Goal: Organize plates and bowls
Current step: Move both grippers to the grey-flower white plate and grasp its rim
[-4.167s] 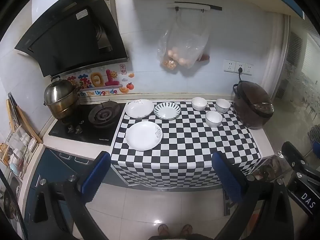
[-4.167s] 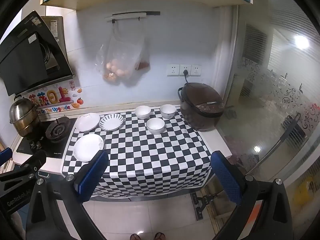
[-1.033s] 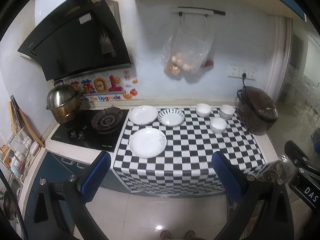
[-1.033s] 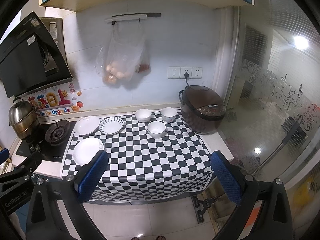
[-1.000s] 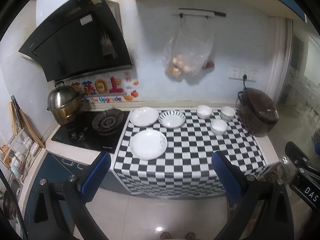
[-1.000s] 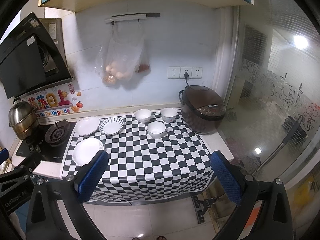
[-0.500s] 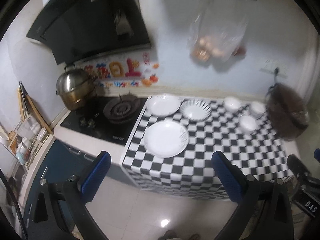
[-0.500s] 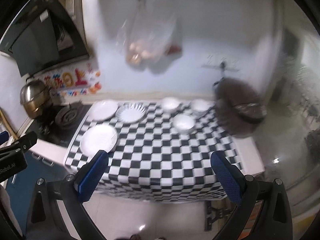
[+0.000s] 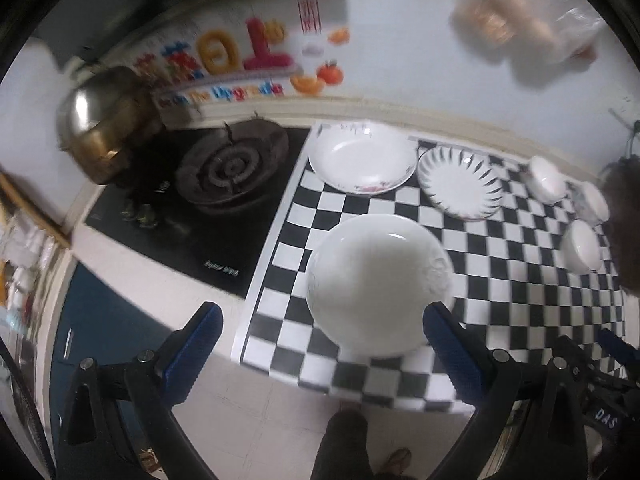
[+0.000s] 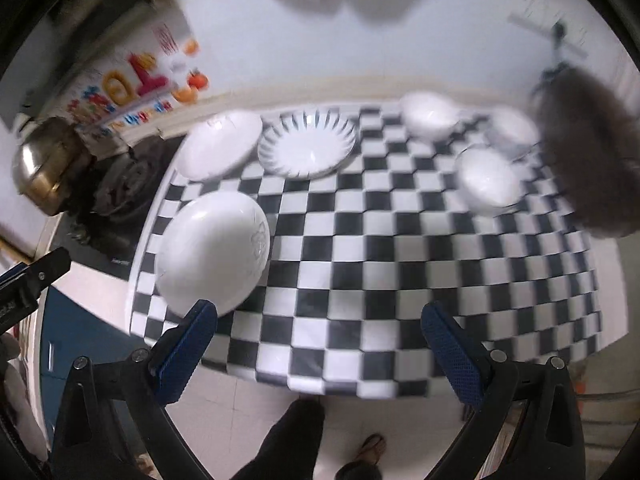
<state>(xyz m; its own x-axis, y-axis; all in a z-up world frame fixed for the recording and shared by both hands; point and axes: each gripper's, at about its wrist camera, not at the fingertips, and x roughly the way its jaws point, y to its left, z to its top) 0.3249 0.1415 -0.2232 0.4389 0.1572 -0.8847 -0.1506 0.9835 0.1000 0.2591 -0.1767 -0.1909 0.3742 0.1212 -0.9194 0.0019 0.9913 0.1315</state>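
Nothing is gripped yet, so the step in hand looks like the approach to the first piece of crockery. The left gripper [image 9: 320,320], with its blue-padded fingers spread wide and empty, points over the front edge of the black-and-white chequered counter cloth [image 9: 500,292] at the plain white round plate [image 9: 380,280] nearest that edge. The right gripper [image 10: 318,320] is equally wide apart and empty, facing the bare middle of the cloth. Behind the plain plate lie a white shallow plate with a small pink mark on its rim [image 9: 362,158] and, just beside it, a white plate with dark radiating stripes [image 9: 460,188]; these two nearly touch. Well apart, toward the right end, stand three small white bowls [image 10: 486,178], grouped close together beside a dark brown rice cooker [image 10: 588,152]. My guess is that the next move calls for lowering the left fingers to the near rim of the plain plate and closing on its thin edge, which is smooth and may slip. To the left sit a black gas hob [image 9: 224,184] and a brass-coloured lidded pot [image 9: 104,124], clear of the path. Both views are motion-blurred, so fine detail is uncertain. A person's dark trouser leg [image 10: 280,440] shows below.
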